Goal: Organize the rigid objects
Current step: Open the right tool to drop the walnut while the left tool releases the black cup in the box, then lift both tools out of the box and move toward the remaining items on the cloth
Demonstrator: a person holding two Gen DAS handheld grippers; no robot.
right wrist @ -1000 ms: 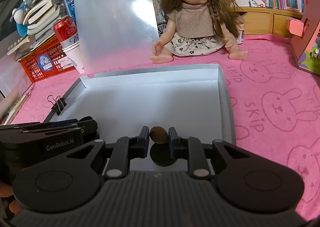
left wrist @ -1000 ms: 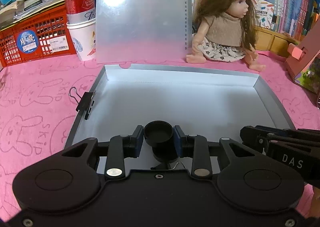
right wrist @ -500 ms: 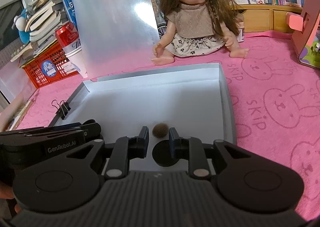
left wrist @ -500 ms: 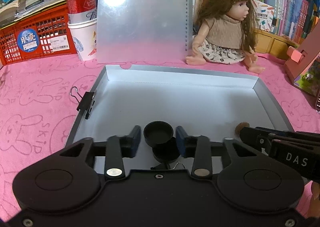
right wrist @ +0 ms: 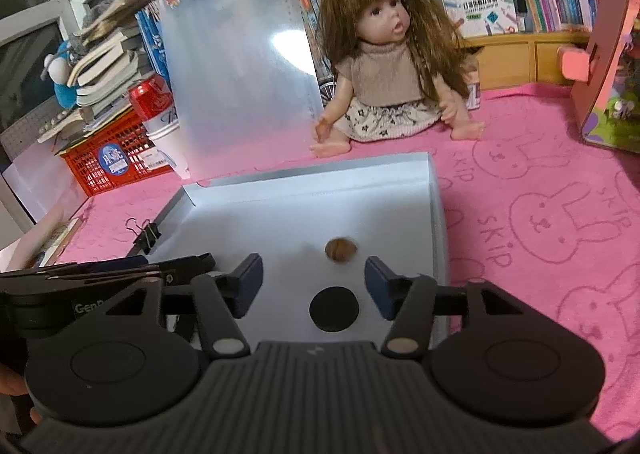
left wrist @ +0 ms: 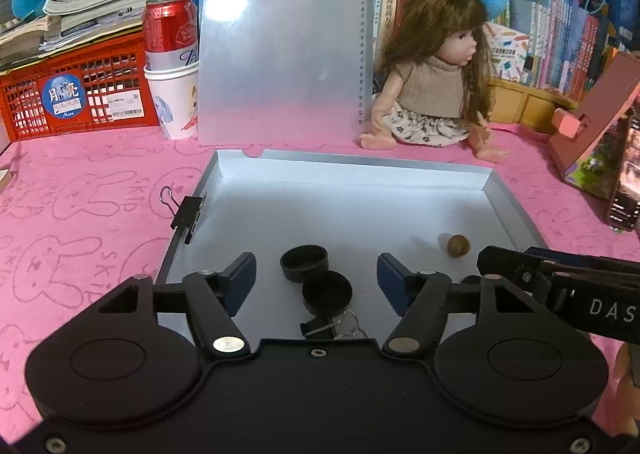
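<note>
Walnut-brown round nut (right wrist: 340, 249) and small black round cap (left wrist: 304, 263) lie loose in the shallow white box (left wrist: 352, 178); my left gripper (left wrist: 316, 277) and right gripper (right wrist: 314, 281) have just opened and hold nothing. Release looks done; next I would back clear and seek another piece.

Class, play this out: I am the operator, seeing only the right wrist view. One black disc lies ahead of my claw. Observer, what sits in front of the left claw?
Observer: An open black cap and a second black cap touching it lie on the tray between the left claw's fingers; its jaws have just been opening, pressing neither.
Operator: Anything nearer than those?
Observer: A small binder clip, at the tray's near edge.
</note>
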